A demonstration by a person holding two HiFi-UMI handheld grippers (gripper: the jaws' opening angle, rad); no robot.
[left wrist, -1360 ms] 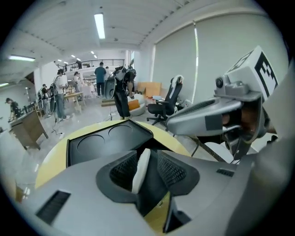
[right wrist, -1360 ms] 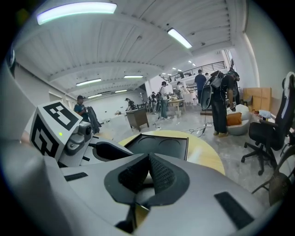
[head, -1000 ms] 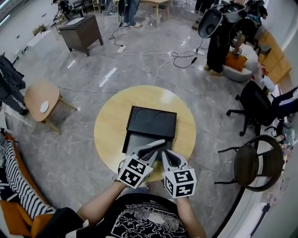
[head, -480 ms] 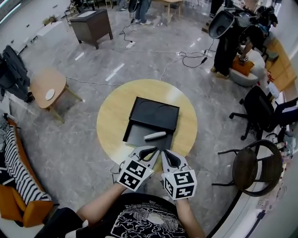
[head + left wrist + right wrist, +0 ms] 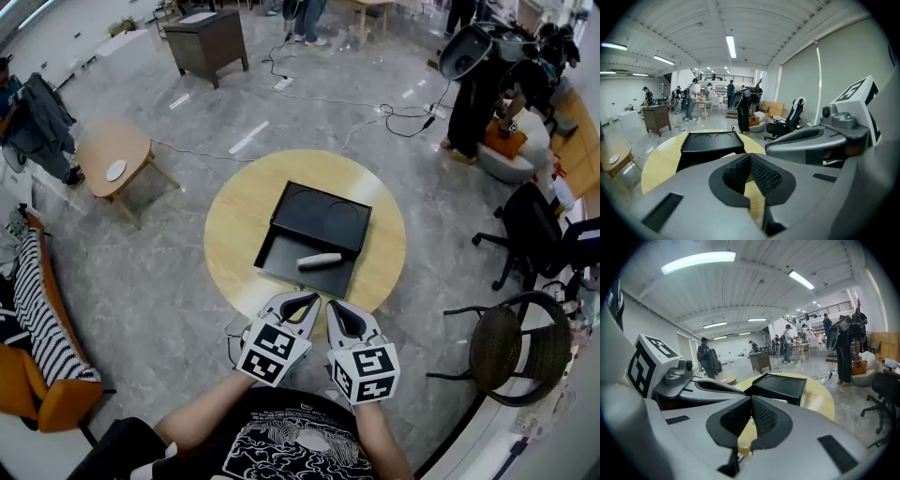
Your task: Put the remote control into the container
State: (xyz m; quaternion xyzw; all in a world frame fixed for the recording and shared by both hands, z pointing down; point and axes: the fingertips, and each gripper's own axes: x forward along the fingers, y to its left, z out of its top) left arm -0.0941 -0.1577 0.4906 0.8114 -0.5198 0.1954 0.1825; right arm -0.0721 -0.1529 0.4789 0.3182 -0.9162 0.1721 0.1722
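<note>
Along the bottom edge, centre, a black T-shirt (image 5: pixel 291 442) with a white swirling print. Just above it the left gripper (image 5: pixel 300 300) and right gripper (image 5: pixel 339 309): pale grey shells, black ribbed pads (image 5: pixel 764 174), each bearing a white cube (image 5: pixel 267 352) with black square markers

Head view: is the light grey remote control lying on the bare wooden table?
No, the light grey remote control lies inside the black rectangular container, in its open tray.

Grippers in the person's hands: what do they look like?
The left gripper and right gripper are pale grey shells with black meshed jaws, each bearing a white cube of black square markers. The person wears a black T-shirt with white print.
</note>
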